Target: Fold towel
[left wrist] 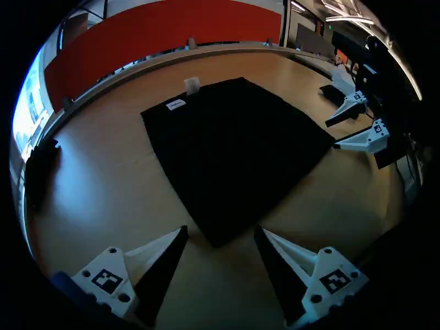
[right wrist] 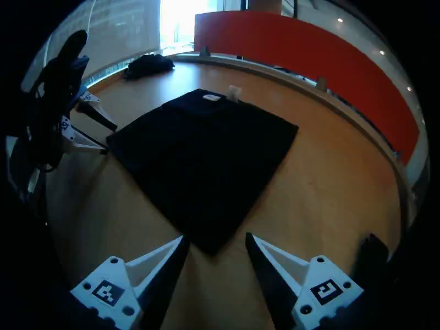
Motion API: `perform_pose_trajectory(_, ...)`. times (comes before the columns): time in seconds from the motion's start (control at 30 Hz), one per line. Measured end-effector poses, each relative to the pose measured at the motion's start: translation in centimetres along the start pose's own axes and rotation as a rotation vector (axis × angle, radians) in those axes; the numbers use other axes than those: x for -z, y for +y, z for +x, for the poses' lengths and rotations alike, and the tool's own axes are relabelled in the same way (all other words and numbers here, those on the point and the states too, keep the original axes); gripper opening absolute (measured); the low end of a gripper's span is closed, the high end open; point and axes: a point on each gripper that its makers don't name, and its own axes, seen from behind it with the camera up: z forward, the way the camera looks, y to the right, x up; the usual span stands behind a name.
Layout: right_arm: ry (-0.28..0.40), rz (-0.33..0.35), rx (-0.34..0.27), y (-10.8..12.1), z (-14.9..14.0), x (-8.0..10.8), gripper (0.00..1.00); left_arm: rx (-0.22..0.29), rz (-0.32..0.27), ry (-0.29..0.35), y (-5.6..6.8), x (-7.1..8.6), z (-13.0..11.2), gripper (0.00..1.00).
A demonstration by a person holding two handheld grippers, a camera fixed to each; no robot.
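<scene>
One black towel (left wrist: 236,154) lay just ahead of the fingertips (left wrist: 180,232), with one white label (left wrist: 176,104) on its far end. Two grippers showed, the left gripper (left wrist: 220,234) and the right gripper (right wrist: 214,237), each with two fingers. One dark bag (right wrist: 147,64) lay far beyond.

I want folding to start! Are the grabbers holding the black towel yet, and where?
Nothing is held. The left gripper and right gripper are open, each aimed at a corner of the flat black towel.

Dim scene, blown-out window (right wrist: 184,22) glare, heavy fisheye bending at edges
</scene>
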Motion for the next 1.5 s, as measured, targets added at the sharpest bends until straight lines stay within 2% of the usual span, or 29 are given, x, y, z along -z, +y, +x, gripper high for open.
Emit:
perform_pose_trajectory(0.37, -0.006, 0.024, -0.006, -0.5, -0.4, 0.0, 0.6, 0.003, 0.018, -0.015, -0.2, 0.1, -0.3, 0.69)
perform_pose_trajectory(0.63, -0.008, 0.035, -0.024, -0.6, -0.5, 0.1, 0.51, 0.003, 0.017, -0.022, -0.1, 0.3, -0.5, 0.66)
perform_pose_trajectory(0.7, -0.009, 0.034, -0.025, -0.6, -0.5, 0.1, 0.49, 0.0, 0.015, -0.026, -0.1, 0.4, -0.5, 0.6)
perform_pose_trajectory(0.77, -0.01, 0.034, -0.028, -0.5, -0.5, 0.1, 0.41, -0.005, 0.013, -0.03, -0.1, 0.5, -0.6, 0.53)
perform_pose_trajectory(0.9, -0.012, 0.032, -0.035, -0.4, -0.5, 0.2, 0.28, -0.012, 0.01, -0.035, -0.1, 0.5, -0.6, 0.45)
perform_pose_trajectory(1.03, -0.014, 0.031, -0.05, -0.5, -0.5, 0.3, 0.2, -0.012, 0.011, -0.038, 0.0, 0.5, -0.6, 0.36)
perform_pose_trajectory(1.3, -0.019, 0.056, -0.08, -1.1, -0.5, 0.4, 0.17, -0.009, 0.024, -0.046, -0.2, 0.4, -0.6, 0.16)
perform_pose_trajectory(1.5, -0.017, 0.053, -0.059, -1.2, -0.5, 0.4, 0.15, 0.018, 0.033, -0.047, -0.4, 0.5, -0.6, 0.1)
